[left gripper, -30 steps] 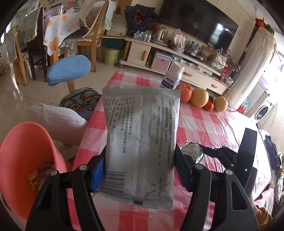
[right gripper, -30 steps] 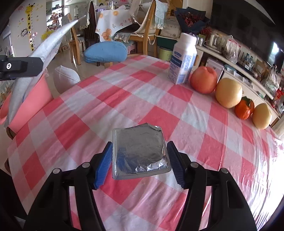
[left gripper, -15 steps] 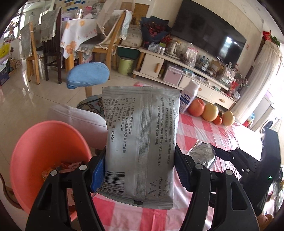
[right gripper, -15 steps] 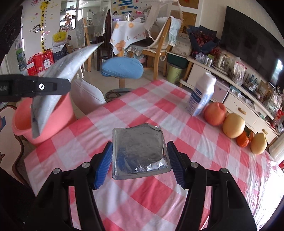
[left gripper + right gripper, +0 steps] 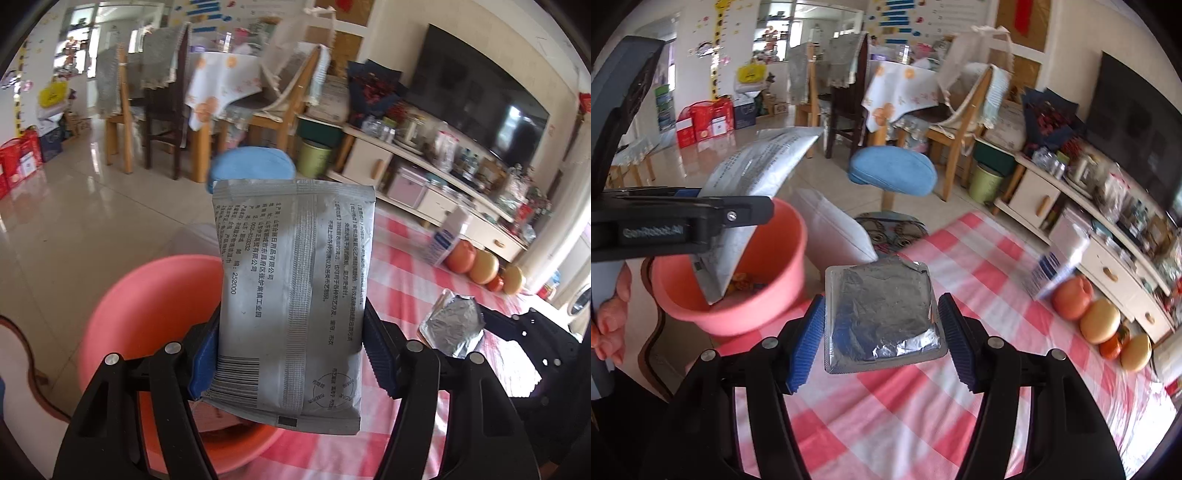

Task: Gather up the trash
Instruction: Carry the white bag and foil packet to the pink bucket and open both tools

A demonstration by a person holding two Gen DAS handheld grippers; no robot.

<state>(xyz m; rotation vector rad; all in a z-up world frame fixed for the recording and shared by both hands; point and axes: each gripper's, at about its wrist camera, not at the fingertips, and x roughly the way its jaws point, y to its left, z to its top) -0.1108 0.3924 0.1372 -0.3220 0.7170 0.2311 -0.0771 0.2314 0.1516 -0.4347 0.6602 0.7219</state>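
My left gripper (image 5: 290, 354) is shut on a grey printed pouch (image 5: 291, 291), held upright over the near rim of a pink bin (image 5: 147, 314). In the right wrist view that pouch (image 5: 753, 177) hangs above the pink bin (image 5: 750, 295), which holds some scraps. My right gripper (image 5: 881, 339) is shut on a silver foil packet (image 5: 882, 314), above the red-checked tablecloth (image 5: 960, 369) just right of the bin. The left wrist view shows the foil packet (image 5: 452, 325) at the right.
A white milk carton (image 5: 1060, 258) and several round fruits (image 5: 1100, 321) stand at the table's far side. Beyond the table edge are a white cushion (image 5: 834, 232), a blue stool (image 5: 892, 175), wooden chairs and a TV cabinet. A person's hand (image 5: 609, 321) shows at the left.
Both grippers have moved left off the table's middle toward the pink bin, rising a little. The pouch now hangs over the bin, and the foil packet is near the table edge.
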